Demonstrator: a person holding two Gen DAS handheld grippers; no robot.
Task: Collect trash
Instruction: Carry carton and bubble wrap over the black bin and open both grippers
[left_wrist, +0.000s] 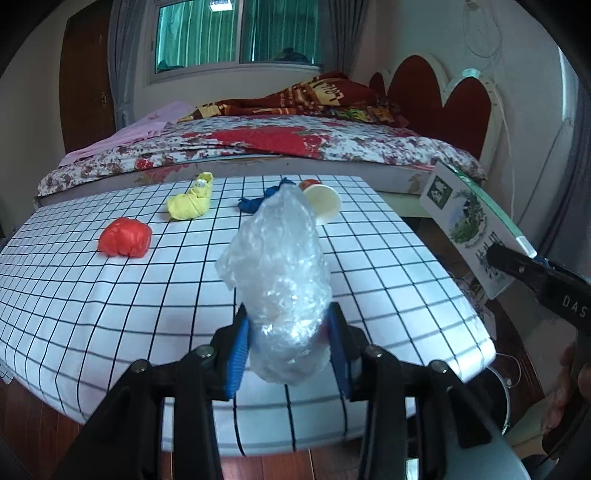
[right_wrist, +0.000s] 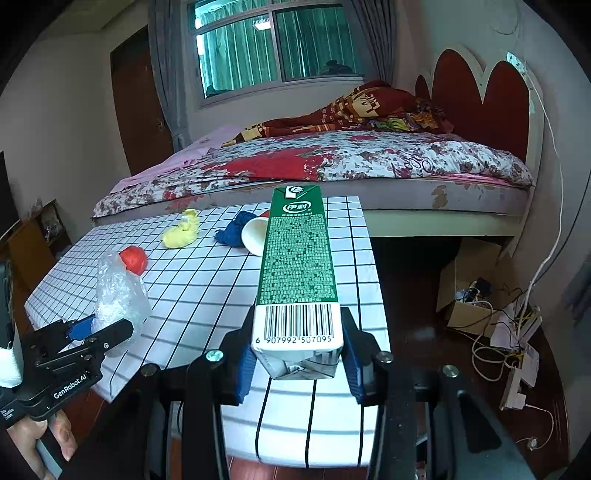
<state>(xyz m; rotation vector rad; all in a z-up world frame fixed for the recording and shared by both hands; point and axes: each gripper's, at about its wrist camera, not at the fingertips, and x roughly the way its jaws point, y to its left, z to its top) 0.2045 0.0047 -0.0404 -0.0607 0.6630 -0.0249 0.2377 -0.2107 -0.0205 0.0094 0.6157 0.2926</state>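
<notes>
My left gripper (left_wrist: 288, 350) is shut on a crumpled clear plastic bag (left_wrist: 280, 273) and holds it above the near edge of the grid-patterned table (left_wrist: 110, 314). The bag also shows in the right wrist view (right_wrist: 118, 291), in the left gripper (right_wrist: 99, 328). My right gripper (right_wrist: 297, 365) is shut on a green and white milk carton (right_wrist: 297, 266), held over the table's right side; the carton also shows in the left wrist view (left_wrist: 469, 225). On the table lie a red wad (left_wrist: 125, 236), a yellow wad (left_wrist: 190, 203), a blue wad (left_wrist: 258, 199) and a tipped paper cup (left_wrist: 325, 203).
A bed (right_wrist: 332, 158) with a floral cover stands behind the table. On the floor at right are a cardboard box (right_wrist: 465, 288) and cables with a power strip (right_wrist: 517, 376). A metal bin rim (left_wrist: 502, 391) shows below the table's right corner.
</notes>
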